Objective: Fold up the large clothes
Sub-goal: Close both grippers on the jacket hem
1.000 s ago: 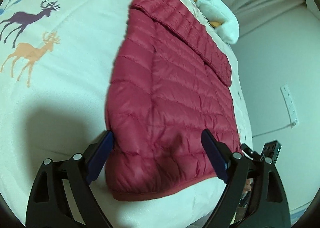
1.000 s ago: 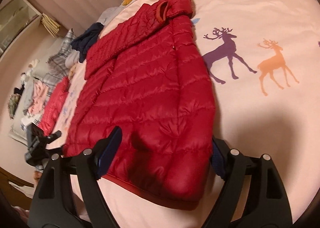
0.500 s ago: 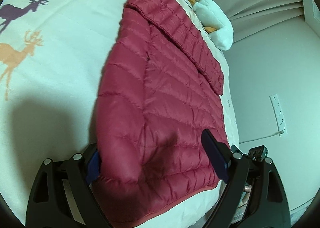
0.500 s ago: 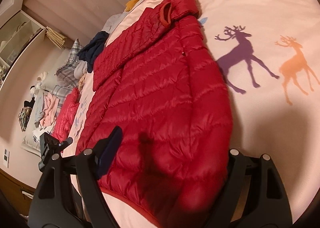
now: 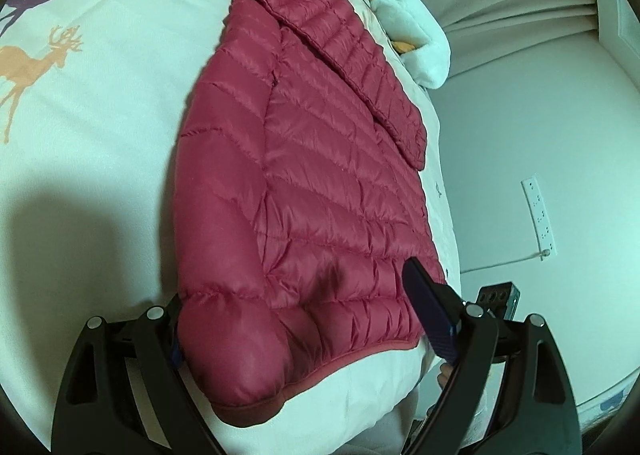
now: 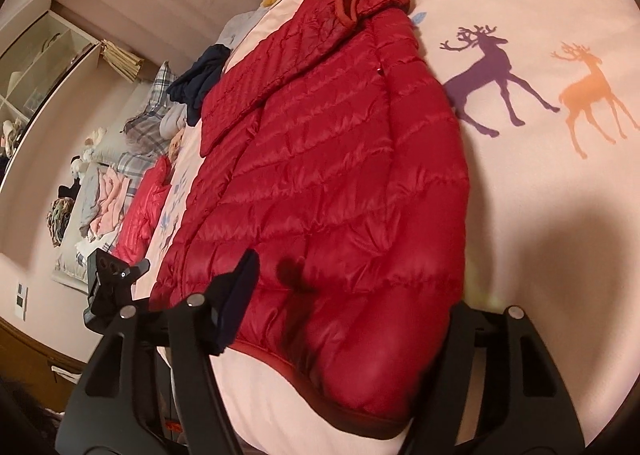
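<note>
A red quilted puffer jacket [image 5: 320, 175] lies flat on the deer-print bedsheet [image 5: 100, 103], collar at the far end and hem nearest me. My left gripper [image 5: 304, 331] stands open astride the hem's near corner. Its right finger [image 5: 430, 319] shows, while the puffy corner hides the left one. In the right wrist view the same jacket [image 6: 340, 175] fills the middle. My right gripper [image 6: 344, 311] straddles the hem, its jaws closing. Its left finger [image 6: 238, 295] rests over the fabric, and the right one is hidden behind the jacket's edge.
A white and orange plush toy [image 5: 416, 31] lies past the collar at the bed's edge. A power strip [image 5: 540, 215] lies beyond that edge. Piles of other clothes [image 6: 132, 183] sit off the bed. Bare sheet with printed deer [image 6: 540, 87] spreads beside the jacket.
Both grippers have moved in over the hem, so the jacket's near corner now covers one finger of each. The right gripper's visible finger has swung inward.
</note>
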{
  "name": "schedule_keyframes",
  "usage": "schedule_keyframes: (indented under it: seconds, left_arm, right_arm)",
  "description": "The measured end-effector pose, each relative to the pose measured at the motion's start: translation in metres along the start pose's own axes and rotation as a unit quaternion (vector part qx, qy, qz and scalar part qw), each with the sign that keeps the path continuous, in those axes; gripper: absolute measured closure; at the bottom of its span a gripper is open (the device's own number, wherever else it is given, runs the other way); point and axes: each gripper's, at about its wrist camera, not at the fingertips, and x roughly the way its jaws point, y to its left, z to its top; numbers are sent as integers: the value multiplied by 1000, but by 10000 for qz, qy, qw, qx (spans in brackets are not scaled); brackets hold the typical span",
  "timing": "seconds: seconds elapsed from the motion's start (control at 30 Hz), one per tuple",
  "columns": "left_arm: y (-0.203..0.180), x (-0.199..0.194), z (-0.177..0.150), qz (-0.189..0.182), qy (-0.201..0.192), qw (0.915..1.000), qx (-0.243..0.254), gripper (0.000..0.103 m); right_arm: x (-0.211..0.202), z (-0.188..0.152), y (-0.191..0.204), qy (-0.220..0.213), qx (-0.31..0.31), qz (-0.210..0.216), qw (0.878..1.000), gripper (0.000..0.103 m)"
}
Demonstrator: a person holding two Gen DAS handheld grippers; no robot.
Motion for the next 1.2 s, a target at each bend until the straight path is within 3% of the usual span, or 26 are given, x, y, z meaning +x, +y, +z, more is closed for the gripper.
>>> schedule_keyframes:
  seconds: [0.23,0.47,0.8,0.93,1.2]
  left_arm:
    - [-3,7,9,232,-153,9996,-45,16]
    - [-2,12,10,500,-157,9986,14,40]
    - [6,5,7,611,-231,9978,-139,76]
    - [-7,-2,7,678,-356,9970,141,81]
    - [-32,-20,9,468,-751,9949,480,87]
  right_arm:
    - [9,5,0,-147,103,-26,9998,47]
    - [11,5,-4,-290,127,-115,9994,64]
    - [6,3,1,-492,52,-227,9985,79]
    - [0,5,8,-602,-70,-161,9980,84]
    - [-15,7,26,-889,-349,34,9954,87]
